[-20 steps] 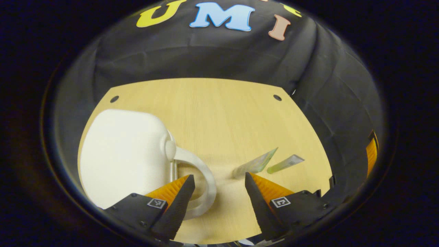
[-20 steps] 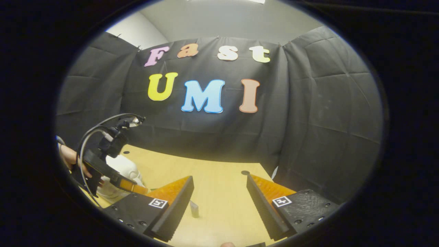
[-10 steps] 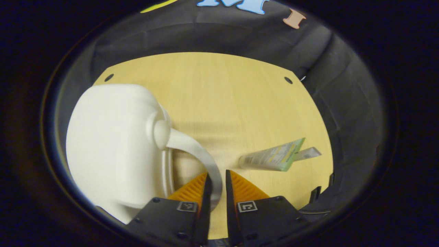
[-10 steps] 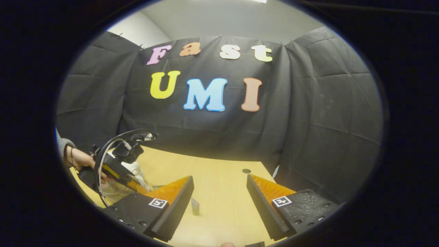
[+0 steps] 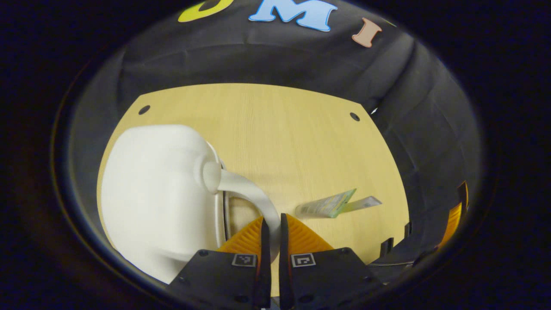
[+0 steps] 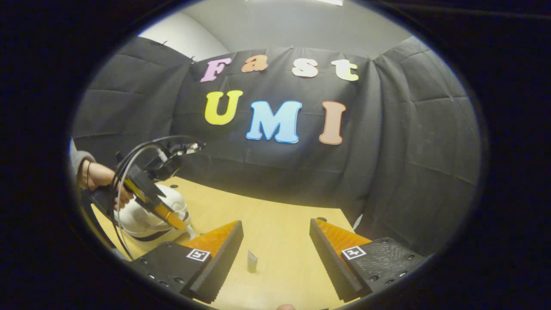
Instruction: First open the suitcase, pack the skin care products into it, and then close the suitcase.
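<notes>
Left gripper view | left gripper [image 5: 272, 224] still clamps suitcase handle [image 5: 254, 199] | lid lifting

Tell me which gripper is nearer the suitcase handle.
Left. The left gripper is shut on the suitcase handle; the right gripper is open over the table, apart from the suitcase.
</notes>
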`<move>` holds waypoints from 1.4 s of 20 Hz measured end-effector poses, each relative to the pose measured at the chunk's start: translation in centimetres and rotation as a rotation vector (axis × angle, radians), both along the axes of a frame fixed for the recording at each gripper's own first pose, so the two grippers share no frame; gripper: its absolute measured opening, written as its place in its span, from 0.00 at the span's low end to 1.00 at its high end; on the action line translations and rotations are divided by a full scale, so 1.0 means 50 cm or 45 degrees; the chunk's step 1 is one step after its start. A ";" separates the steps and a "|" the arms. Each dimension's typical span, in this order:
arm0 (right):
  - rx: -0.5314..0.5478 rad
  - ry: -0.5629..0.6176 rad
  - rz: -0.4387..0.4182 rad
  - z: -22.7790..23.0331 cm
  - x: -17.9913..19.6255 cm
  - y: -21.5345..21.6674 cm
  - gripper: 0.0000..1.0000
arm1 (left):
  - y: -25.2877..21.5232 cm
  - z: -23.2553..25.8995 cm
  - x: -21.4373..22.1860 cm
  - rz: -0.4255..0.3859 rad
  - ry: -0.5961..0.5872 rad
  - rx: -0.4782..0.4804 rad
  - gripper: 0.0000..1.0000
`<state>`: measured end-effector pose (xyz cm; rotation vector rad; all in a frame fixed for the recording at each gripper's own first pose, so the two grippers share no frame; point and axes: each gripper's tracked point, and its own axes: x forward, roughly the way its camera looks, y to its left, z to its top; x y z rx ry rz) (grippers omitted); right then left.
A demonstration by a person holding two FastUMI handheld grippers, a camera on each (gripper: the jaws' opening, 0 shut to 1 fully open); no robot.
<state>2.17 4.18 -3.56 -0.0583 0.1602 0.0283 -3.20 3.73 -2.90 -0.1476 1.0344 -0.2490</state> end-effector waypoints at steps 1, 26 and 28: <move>-0.002 -0.003 0.017 0.000 0.001 0.004 0.94 | 0.023 0.038 0.012 0.003 -0.029 0.013 0.16; 0.070 -0.044 -0.462 0.103 0.004 0.181 0.94 | 1.033 0.161 0.110 0.311 -0.347 0.463 0.14; 0.055 -0.034 -0.474 0.107 0.003 0.195 0.94 | 1.087 0.093 0.113 0.361 -0.283 0.395 0.15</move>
